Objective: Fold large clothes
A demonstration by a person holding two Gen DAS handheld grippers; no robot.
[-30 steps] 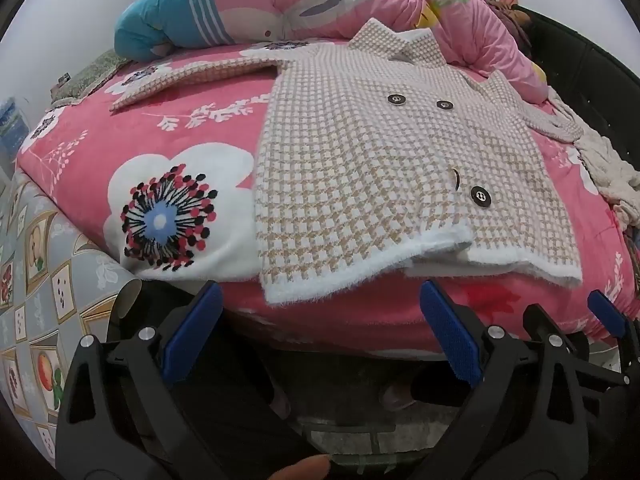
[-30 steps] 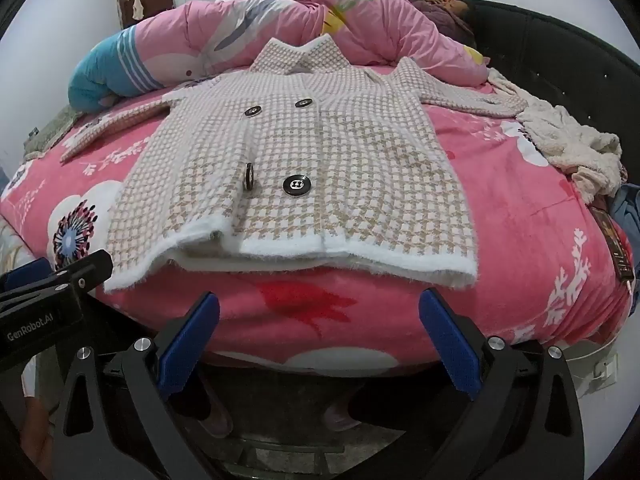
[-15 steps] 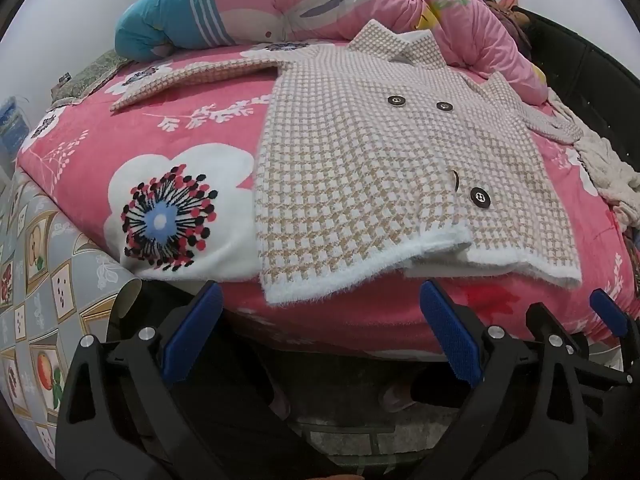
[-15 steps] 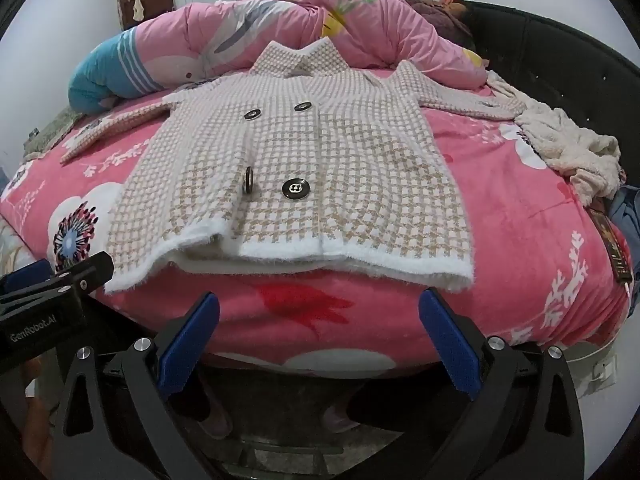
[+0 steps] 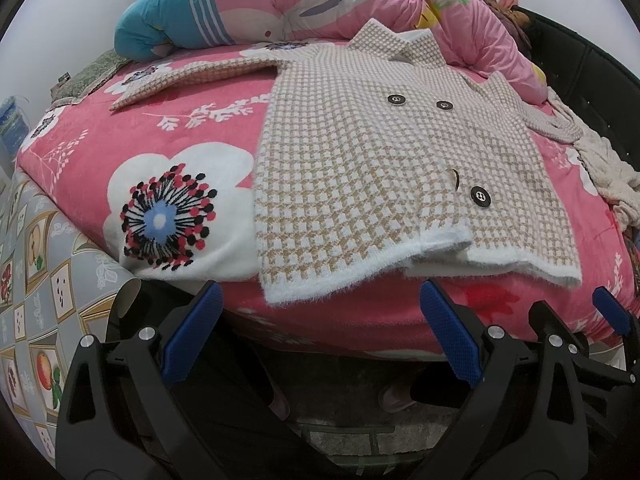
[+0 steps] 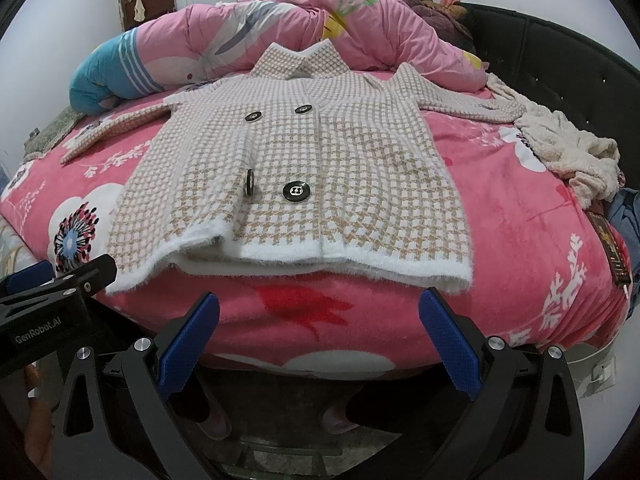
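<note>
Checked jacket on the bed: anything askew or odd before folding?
Mostly flat, front up. The checked jacket has its near-left hem corner hanging over the bed edge, and one lower button stands on edge while the others lie flat. Both grippers open, clear of it.

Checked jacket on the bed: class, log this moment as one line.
stage: pre-grasp | checked jacket: flat, unfolded, sleeves out | left hand-held gripper: open, short of hem | right hand-held gripper: open, short of hem

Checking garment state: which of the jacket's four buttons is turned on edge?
The lower-left button, beside the big flat one; both upper buttons lie flat too.
</note>
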